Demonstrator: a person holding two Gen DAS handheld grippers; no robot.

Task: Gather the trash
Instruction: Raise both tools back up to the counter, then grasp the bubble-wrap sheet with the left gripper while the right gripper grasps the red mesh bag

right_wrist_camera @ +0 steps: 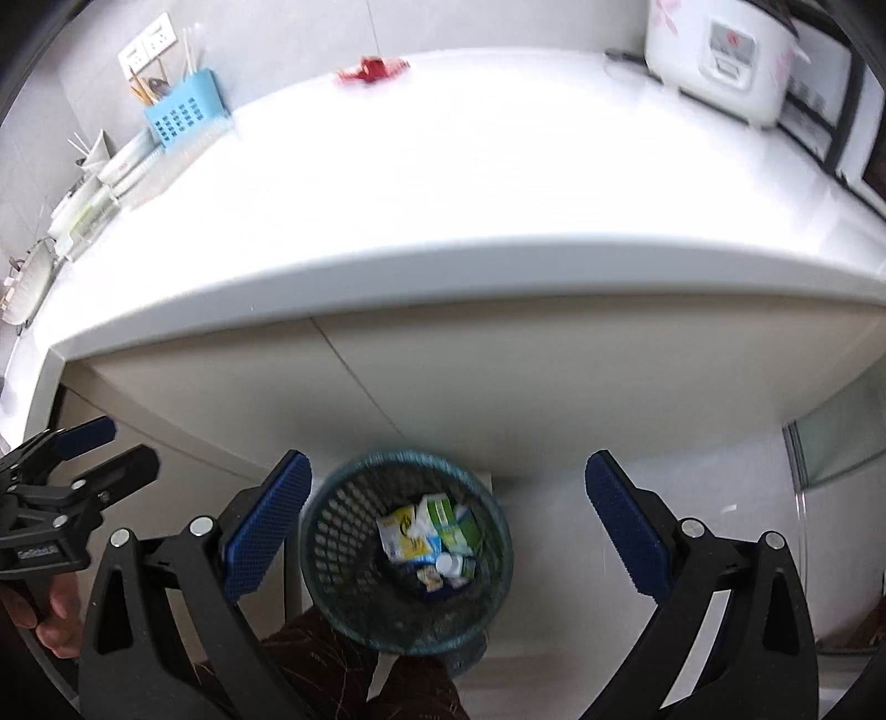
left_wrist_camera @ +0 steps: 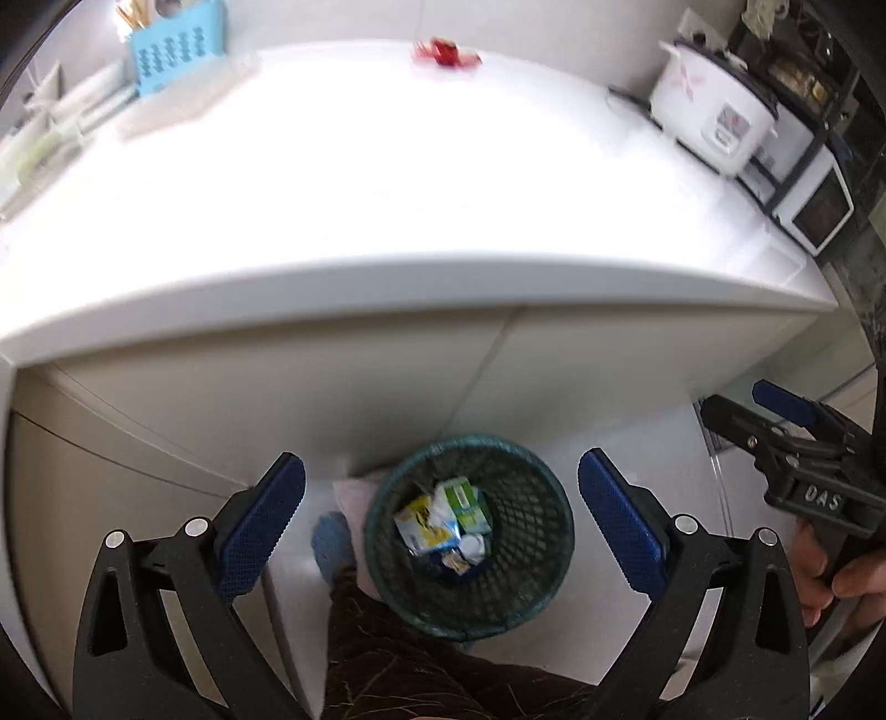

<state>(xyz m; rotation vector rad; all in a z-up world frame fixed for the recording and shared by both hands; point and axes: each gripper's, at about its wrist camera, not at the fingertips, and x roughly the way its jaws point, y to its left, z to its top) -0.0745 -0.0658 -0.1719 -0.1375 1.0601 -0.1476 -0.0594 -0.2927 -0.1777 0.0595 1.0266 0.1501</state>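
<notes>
Both grippers empty above the bin; one scrap left on the tabletop.
You had the left gripper and right gripper fingers spread wide, grasping nothing, over the dark green mesh wastebasket holding cartons; best to lift clear of the white tabletop edge before reaching the crumpled red wrapper at the back.

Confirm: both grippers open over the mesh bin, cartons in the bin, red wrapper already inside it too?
Not quite. The red wrapper lies on the white counter at the far edge, as the left wrist view shows. The rest holds: left gripper and right gripper open over the mesh bin, cartons inside.
</notes>
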